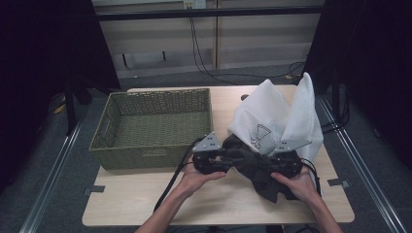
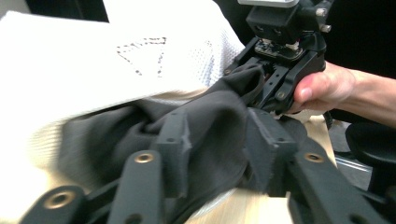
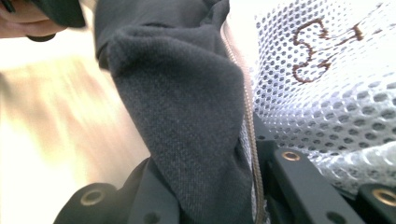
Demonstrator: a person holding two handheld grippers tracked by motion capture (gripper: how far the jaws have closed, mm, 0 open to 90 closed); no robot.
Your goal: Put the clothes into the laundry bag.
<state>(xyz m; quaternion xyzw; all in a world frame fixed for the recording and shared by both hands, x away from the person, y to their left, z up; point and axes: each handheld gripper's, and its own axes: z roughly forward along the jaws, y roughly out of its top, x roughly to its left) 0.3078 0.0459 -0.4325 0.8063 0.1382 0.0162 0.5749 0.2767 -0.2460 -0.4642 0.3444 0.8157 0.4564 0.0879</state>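
A dark grey garment (image 1: 262, 179) spills from the mouth of a white mesh laundry bag (image 1: 265, 114) on the right half of the table. My left gripper (image 1: 232, 157) points right into the garment. In the left gripper view its jaws (image 2: 219, 140) stand apart, with the cloth (image 2: 205, 107) lying loose between them. My right gripper (image 1: 271, 163) points left and is shut on a fold of the garment (image 3: 177, 93), beside the bag's zip edge (image 3: 250, 130). The left gripper view shows that right gripper (image 2: 268, 79) pinching the cloth's corner under the bag (image 2: 93, 65).
A green woven basket (image 1: 150, 155) stands on the left half of the wooden table (image 1: 145, 199), close to my left hand. Cables trail from both grippers toward the front edge. Dark curtains hang at both sides, and metal rails run along the floor.
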